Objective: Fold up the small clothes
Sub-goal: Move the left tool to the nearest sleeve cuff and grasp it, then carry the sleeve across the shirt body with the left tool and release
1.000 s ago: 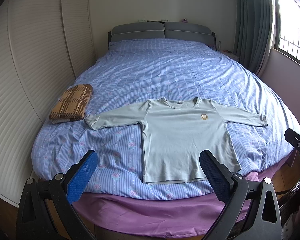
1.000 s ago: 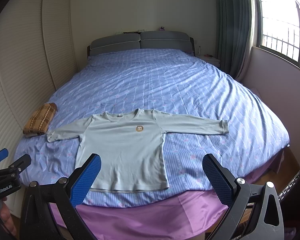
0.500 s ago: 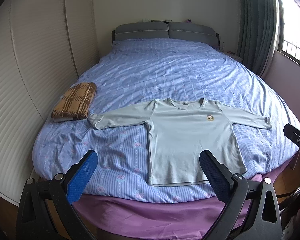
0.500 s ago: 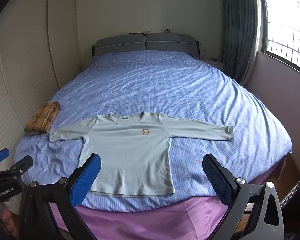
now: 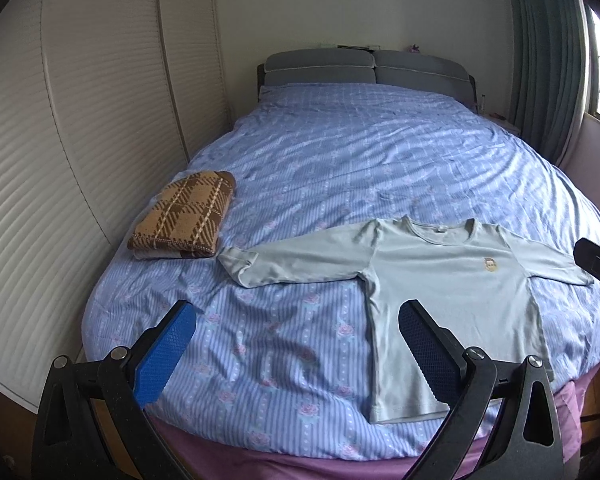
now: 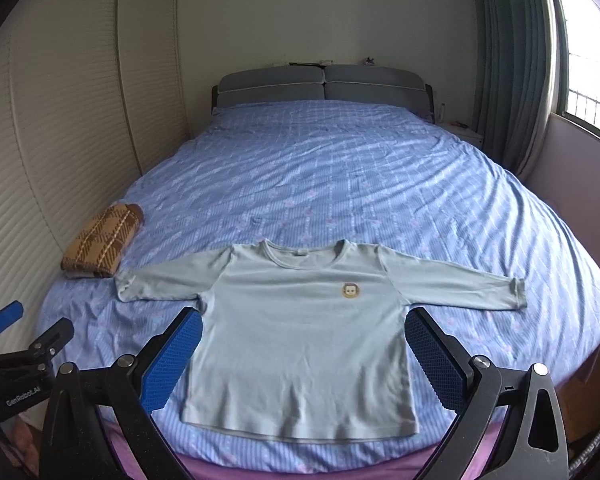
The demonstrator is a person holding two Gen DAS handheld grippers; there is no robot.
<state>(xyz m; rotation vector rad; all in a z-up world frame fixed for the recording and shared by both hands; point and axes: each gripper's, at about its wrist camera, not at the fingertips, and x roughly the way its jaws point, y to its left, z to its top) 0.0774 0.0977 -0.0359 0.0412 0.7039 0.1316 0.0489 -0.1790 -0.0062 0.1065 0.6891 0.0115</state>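
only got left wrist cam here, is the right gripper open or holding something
Observer: The right gripper is open and empty, aimed at the pale green long-sleeved shirt.
Operator: hem's right corner is blocked for me, is it flat
Observer: Yes, the whole hem lies flat on the blue striped bed sheet, near the bed's edge.
Operator: and the right sleeve's end, it's cut off here
Observer: Its cuff lies spread straight out, unfolded.

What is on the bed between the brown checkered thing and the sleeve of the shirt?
Nothing: only a narrow strip of blue bedsheet separates the folded brown plaid cloth from the shirt cuff, clearest in the left wrist view.
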